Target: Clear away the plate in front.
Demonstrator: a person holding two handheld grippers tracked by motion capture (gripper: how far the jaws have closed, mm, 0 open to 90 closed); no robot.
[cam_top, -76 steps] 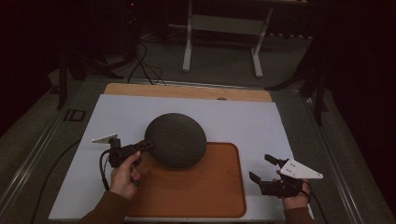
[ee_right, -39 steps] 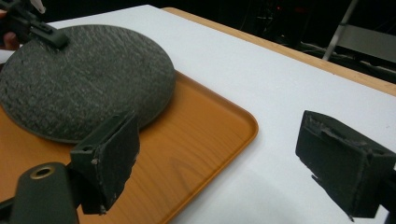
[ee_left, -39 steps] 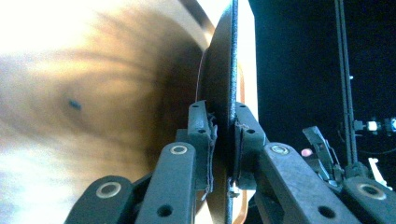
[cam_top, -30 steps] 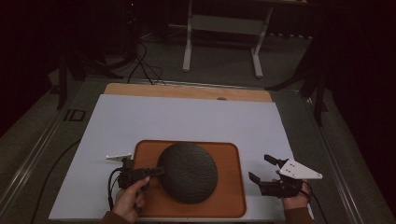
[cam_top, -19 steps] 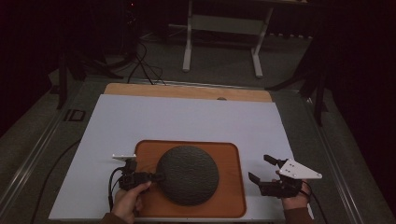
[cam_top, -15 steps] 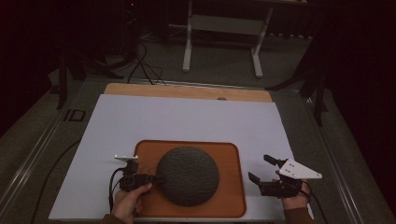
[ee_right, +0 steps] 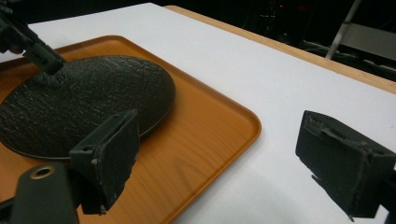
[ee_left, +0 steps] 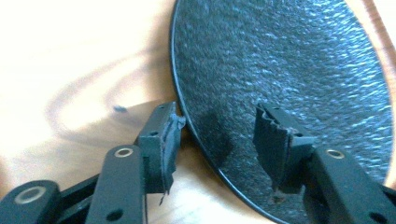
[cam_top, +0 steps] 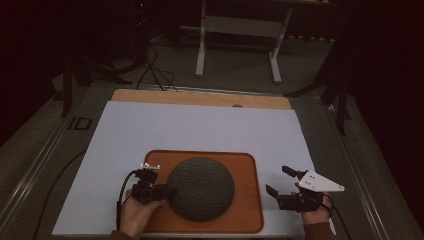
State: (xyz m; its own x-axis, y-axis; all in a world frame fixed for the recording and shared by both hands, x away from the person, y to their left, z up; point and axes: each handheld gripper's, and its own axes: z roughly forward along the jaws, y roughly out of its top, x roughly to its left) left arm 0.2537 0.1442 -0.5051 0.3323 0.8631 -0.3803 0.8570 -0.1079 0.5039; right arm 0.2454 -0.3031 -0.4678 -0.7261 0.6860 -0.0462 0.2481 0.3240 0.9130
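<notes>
The left gripper [cam_top: 167, 192] has just been opening its jaws, now standing apart astride the near-left rim of the dark plate [cam_top: 200, 188], pads not pressing it. The plate is lying flat in the orange tray [cam_top: 247, 200]; pulling back carelessly could be snagging that rim. Farther right, the right gripper [cam_top: 279, 181] is hovering wide over the worktop [cam_top: 200, 125]

Dark round plate [cam_top: 201, 188] covering the middle of the orange tray [cam_top: 250, 200] by the near edge of the white worktop [cam_top: 200, 127], bare worktop lying open towards the far edge and both far corners, narrow strips staying free beside the tray's left and right rims.
</notes>
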